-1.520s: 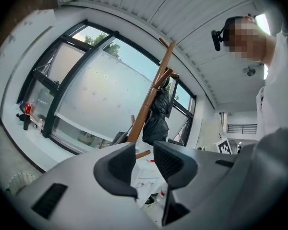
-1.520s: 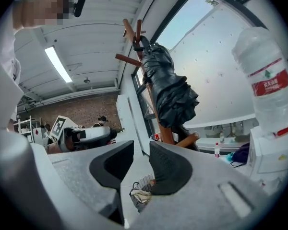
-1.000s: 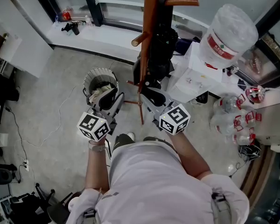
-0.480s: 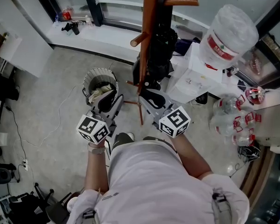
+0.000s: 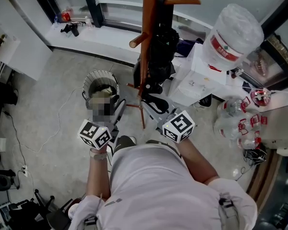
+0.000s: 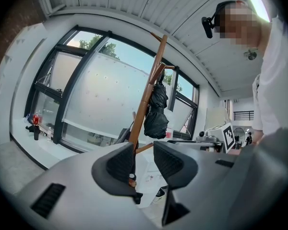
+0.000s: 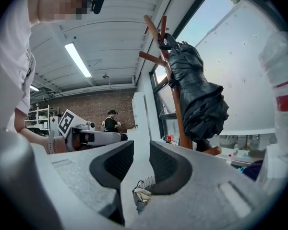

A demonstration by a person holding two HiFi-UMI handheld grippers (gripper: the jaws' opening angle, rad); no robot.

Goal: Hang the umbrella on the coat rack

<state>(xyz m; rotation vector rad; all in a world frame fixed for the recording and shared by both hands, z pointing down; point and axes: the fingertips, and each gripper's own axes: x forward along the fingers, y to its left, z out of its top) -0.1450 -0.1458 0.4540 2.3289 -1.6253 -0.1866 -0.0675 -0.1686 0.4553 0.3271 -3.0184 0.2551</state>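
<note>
A folded black umbrella (image 5: 161,47) hangs from a peg high on the brown wooden coat rack (image 5: 148,32). It also shows in the left gripper view as the umbrella (image 6: 156,111) beside the pole (image 6: 146,99), and in the right gripper view as the umbrella (image 7: 201,99). My left gripper (image 5: 118,108) is held near my body, short of the rack, shut and empty. My right gripper (image 5: 151,104) sits level beside it, just below the rack's base, its jaws close together with nothing between them. Through the left gripper (image 6: 144,159) and the right gripper (image 7: 141,159) I see only background.
A round waste bin (image 5: 100,83) stands left of the rack's feet. A white water dispenser with a big bottle (image 5: 233,37) is right of the rack. Several empty bottles (image 5: 240,123) lie further right. A white window ledge (image 5: 101,37) runs behind.
</note>
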